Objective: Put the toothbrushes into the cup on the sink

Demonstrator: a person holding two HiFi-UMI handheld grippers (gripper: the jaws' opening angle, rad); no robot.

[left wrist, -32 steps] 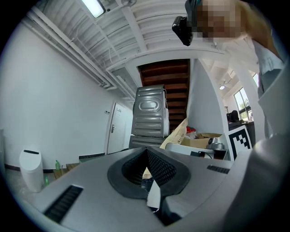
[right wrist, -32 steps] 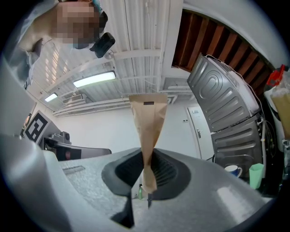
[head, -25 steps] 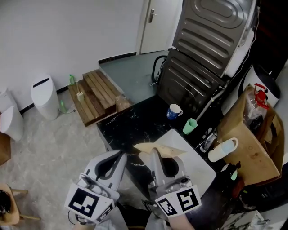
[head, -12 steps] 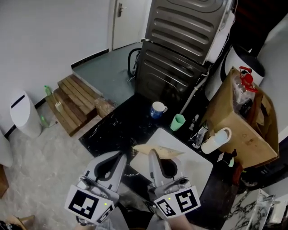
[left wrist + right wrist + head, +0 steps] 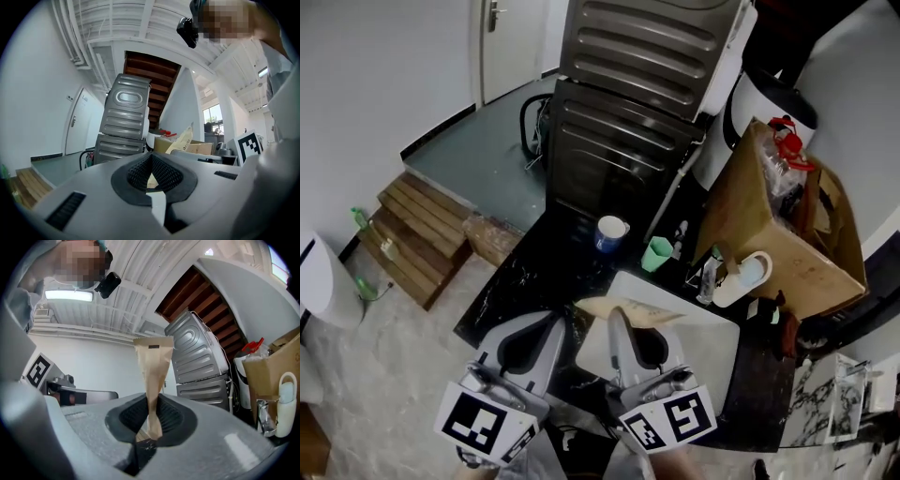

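Note:
My right gripper (image 5: 620, 316) is shut on a flat brown paper packet (image 5: 630, 309), which hangs above the white sink (image 5: 717, 349). In the right gripper view the packet (image 5: 153, 363) stands up from between the pads, pinched at its narrow end. My left gripper (image 5: 549, 326) is beside it on the left, jaws together with nothing in them; the left gripper view shows its pads (image 5: 165, 174) meeting. A blue and white mug (image 5: 610, 231) and a green cup (image 5: 656, 254) stand on the black counter (image 5: 534, 277) beyond the sink. No bare toothbrush shows.
A grey ribbed metal machine (image 5: 637, 103) rises behind the counter. A cardboard box (image 5: 787, 239) with a red-topped bottle stands at the right, a white bottle (image 5: 741, 281) beside it. Wooden slats (image 5: 412, 239) and a white bin (image 5: 317, 281) are on the floor at left.
The head view has swung right, so counter, cups and machine have slid left in the picture. Both grippers keep their places and the right one still holds the packet.

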